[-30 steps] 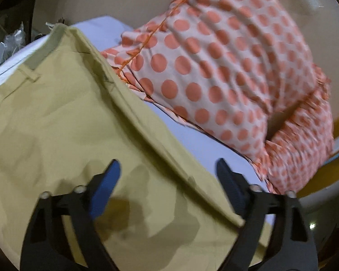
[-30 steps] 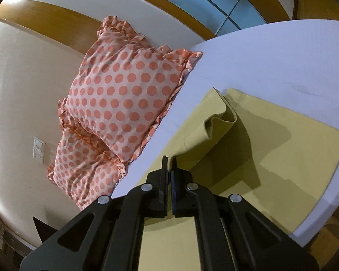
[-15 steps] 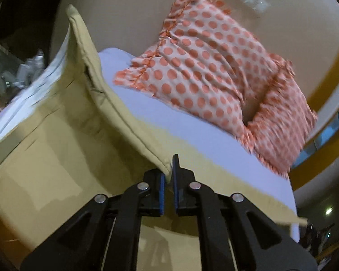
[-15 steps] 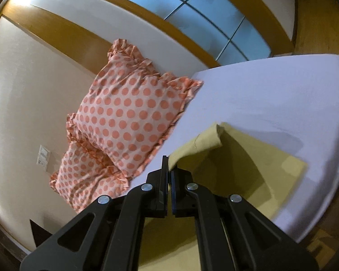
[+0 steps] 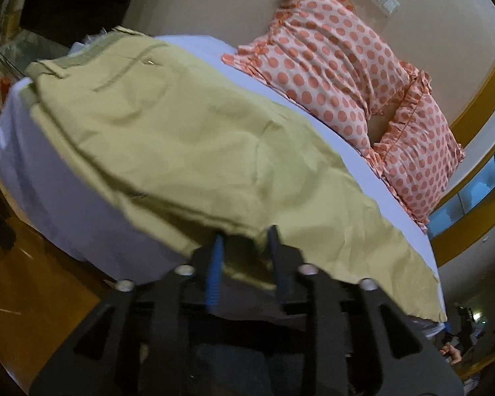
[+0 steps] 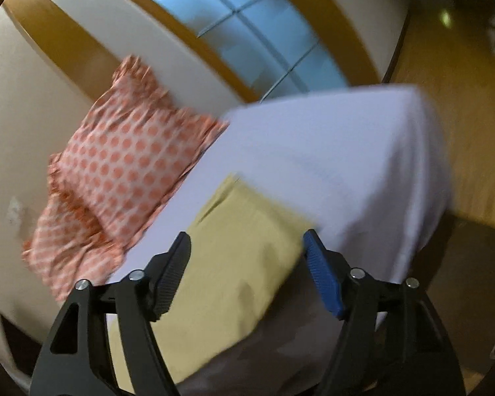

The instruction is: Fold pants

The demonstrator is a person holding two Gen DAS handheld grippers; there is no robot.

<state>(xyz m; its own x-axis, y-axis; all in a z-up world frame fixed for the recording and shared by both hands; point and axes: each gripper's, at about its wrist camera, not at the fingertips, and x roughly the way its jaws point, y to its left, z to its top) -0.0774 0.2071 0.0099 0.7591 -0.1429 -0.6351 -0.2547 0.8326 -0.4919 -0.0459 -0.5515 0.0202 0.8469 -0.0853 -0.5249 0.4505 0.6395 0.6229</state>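
both tongs had let go: right tongs (image 6: pixel 246 264) gaped wide over pants (image 6: pixel 234 264), left tongs (image 5: pixel 246 241) parted, fabric edge between fingers. pants (image 5: pixel 181 138) lay doubled on bed (image 6: pixel 330 165); fold step landed.

No legible text, labels, brands or numbers anywhere.

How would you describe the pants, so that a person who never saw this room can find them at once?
Look at the bed with the white sheet. Two pillows with orange dots lean on the wall behind it. The pants lie on the sheet along the near edge, in front of the pillows: the only plain khaki-yellow cloth, with a waistband and belt loops at one end.
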